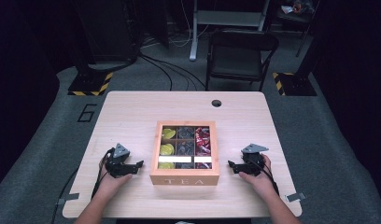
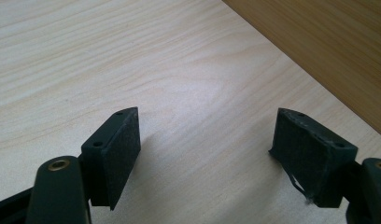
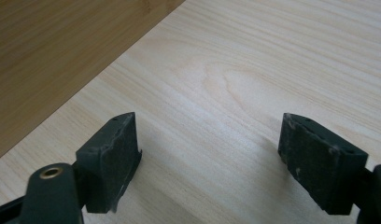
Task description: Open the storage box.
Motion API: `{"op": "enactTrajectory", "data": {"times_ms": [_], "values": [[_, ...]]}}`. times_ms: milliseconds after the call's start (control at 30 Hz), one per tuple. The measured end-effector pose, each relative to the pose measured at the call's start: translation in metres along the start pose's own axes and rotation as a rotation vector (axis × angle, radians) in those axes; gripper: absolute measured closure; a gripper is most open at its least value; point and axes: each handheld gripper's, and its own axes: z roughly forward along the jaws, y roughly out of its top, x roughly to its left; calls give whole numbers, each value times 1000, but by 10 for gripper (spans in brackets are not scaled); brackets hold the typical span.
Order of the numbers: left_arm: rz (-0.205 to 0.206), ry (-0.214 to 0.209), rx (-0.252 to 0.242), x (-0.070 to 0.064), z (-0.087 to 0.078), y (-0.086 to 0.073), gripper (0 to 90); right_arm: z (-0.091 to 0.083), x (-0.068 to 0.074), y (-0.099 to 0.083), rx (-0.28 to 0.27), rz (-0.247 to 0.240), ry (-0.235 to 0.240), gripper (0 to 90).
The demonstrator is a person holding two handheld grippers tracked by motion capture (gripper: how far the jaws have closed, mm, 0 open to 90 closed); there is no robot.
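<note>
The tea box [image 1: 185, 154] sits at the middle of the frame in the high view, square on the bench [image 1: 132, 112], with "TEA" lettered on the near wall. It is a pale wooden box whose top shows nine compartments: yellow-green packets in the left column, dark grey ones in the middle, red ones at the right. Two white strips lie across the near row. I cannot tell whether a clear lid covers it.

My left tool [image 1: 138, 165] rests on the bench just left of the box, jaws released and holding nothing; in the left gripper view the box wall [image 2: 328, 51] crosses the upper right corner, near the tips but apart from them. My right tool [image 1: 231, 166] mirrors it at the box's right side, also spread wide and empty, with the wall [image 3: 53, 51] at upper left of its view.

I judge this the approach, before any contact. Next I should bring both tools inward to the box sides evenly, so it does not skid.
</note>
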Motion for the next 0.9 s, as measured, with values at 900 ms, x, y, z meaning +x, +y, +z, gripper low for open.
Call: {"op": "enactTrajectory", "data": {"times_ms": [900], "values": [[-16, 3, -2, -1, 0, 0, 239, 0, 2, 0, 7, -3, 18, 171]]}}
